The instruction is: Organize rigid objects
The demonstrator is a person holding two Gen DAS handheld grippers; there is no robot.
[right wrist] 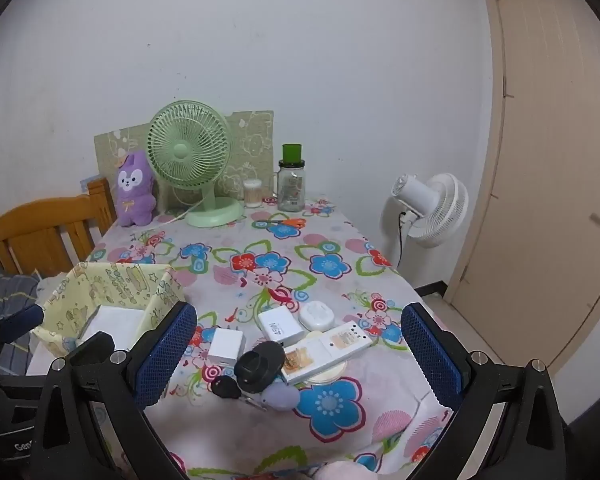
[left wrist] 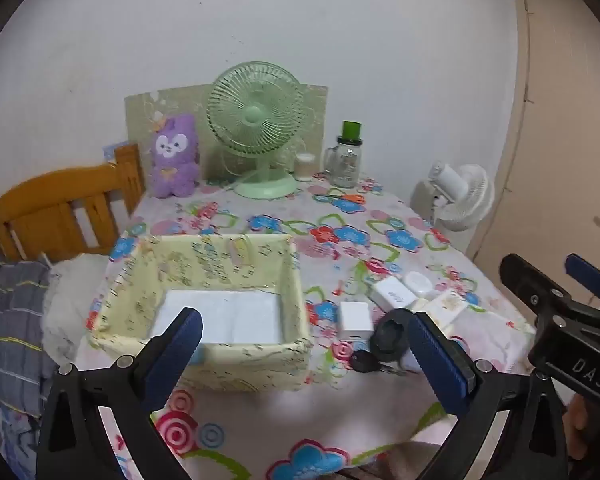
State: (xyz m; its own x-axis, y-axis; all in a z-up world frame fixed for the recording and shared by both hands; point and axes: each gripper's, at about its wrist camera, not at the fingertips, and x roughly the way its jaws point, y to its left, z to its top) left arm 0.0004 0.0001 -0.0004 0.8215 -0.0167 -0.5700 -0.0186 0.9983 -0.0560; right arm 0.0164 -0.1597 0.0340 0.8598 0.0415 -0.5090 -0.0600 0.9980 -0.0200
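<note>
A yellow fabric box (left wrist: 296,280) with a white floor stands on the flowered tablecloth, just ahead of my open left gripper (left wrist: 302,318), which holds nothing. To its right lie a white charger (left wrist: 354,320), a black round object (left wrist: 392,336), a black key (left wrist: 364,360), a small white box (left wrist: 394,294), a round white case (left wrist: 418,282) and a white remote (left wrist: 448,306). My right gripper (right wrist: 299,312) hovers open and empty over this cluster: charger (right wrist: 226,346), black round object (right wrist: 260,364), remote (right wrist: 326,350), key (right wrist: 226,388), lavender blob (right wrist: 282,396). The yellow box (right wrist: 112,292) sits left.
At the table's back stand a green fan (right wrist: 188,156), a purple plush (right wrist: 134,190), a swab jar (right wrist: 253,194) and a green-lidded glass jar (right wrist: 291,184). Orange scissors (right wrist: 290,223) lie nearby. A wooden headboard (left wrist: 60,208) is left; a white floor fan (right wrist: 432,208) and door are right.
</note>
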